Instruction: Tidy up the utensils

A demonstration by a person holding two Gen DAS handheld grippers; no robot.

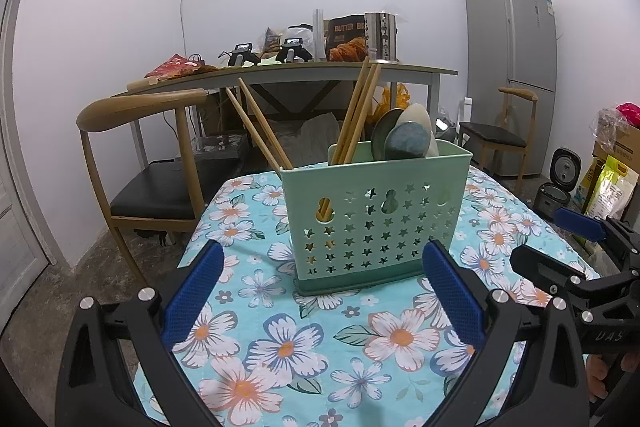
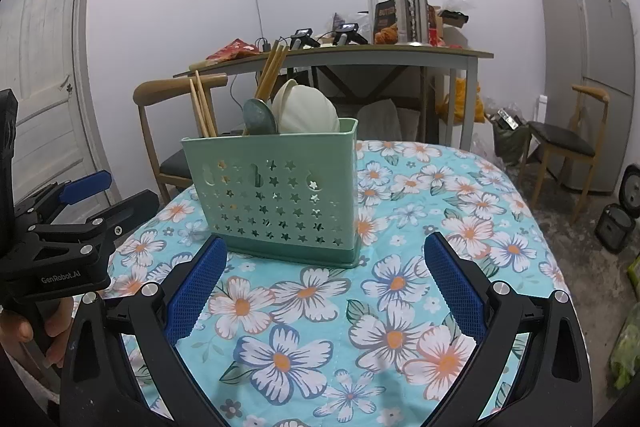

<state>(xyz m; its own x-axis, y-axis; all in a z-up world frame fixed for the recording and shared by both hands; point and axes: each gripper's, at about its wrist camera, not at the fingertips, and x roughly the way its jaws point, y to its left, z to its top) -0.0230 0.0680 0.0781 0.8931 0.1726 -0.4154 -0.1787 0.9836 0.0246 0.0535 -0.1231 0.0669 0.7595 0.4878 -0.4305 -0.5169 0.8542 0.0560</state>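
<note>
- Mint-green plastic caddy (image 1: 376, 215), star-perforated, stands upright on the floral-cloth desk (image 1: 288, 347), just ahead of both claws.
- Chopsticks (image 1: 262, 125) and spoons (image 1: 404, 139) already stand inside it; two chopstick pairs lean outward over the rim. No loose utensils visible on the cloth.
- Left claw (image 1: 324, 291): blue pads spread apart, holding nothing, low over the cloth in front of the caddy.
- Right claw (image 2: 326, 287): likewise spread and empty, beside the left one.
- Judgement: sorting looks near done or finished. Any next move would be straightening leaning chopsticks, which calls for a high approach over the rim.
- Room: bare cloth on all sides of the caddy; desk edge falls away behind it, toward a chair (image 1: 152, 155).
</note>
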